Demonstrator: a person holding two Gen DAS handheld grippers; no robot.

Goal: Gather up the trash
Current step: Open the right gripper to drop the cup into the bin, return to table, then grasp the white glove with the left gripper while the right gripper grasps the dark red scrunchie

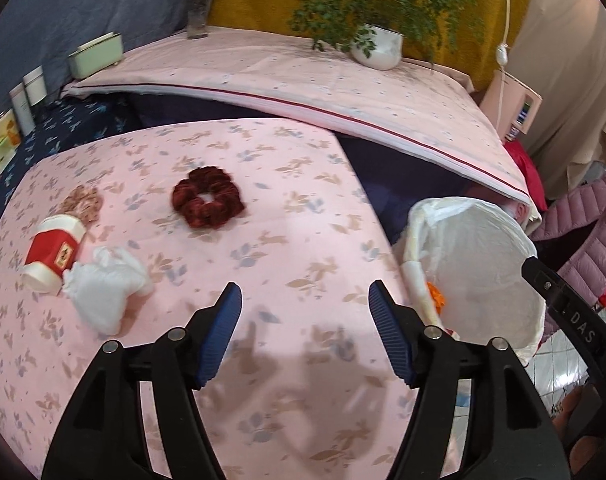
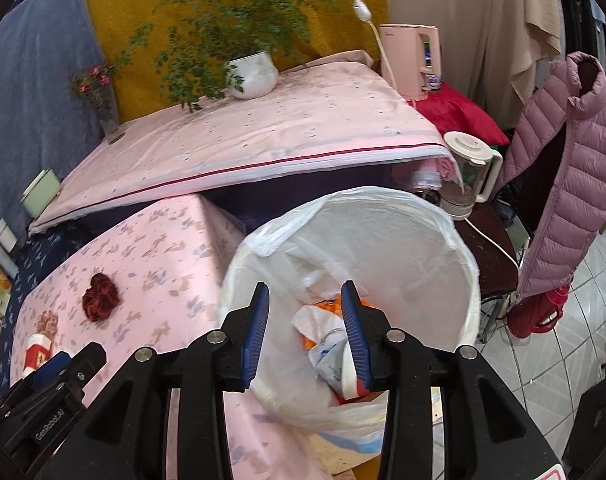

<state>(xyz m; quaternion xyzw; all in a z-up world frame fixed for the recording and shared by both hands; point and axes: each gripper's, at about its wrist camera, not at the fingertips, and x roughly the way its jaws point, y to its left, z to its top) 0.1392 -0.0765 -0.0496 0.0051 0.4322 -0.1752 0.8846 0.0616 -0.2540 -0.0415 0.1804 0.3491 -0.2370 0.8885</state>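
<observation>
My left gripper (image 1: 305,300) hovers open over the pink flowered table (image 1: 303,240), with nothing between its blue pads. To its left, a red and white paper cup (image 1: 55,254) lies on its side against a crumpled white wad (image 1: 107,288). Farther back lie a dark red scrunchie (image 1: 207,198) and a beige scrunchie (image 1: 83,202). A bin lined with a white bag (image 2: 383,232) stands at the table's right edge. My right gripper (image 2: 305,300) is open above it. Crumpled wrappers and orange scraps (image 2: 327,348) lie inside the bin, below the jaws.
Behind the table is a higher pink-covered surface (image 1: 303,80) with a white plant pot (image 1: 377,46), a glass vase (image 1: 199,20) and a green box (image 1: 97,56). Right of the bin are a blender jug (image 2: 467,168), a pink puffer jacket (image 2: 563,160), a red flask (image 2: 537,312) and tiled floor.
</observation>
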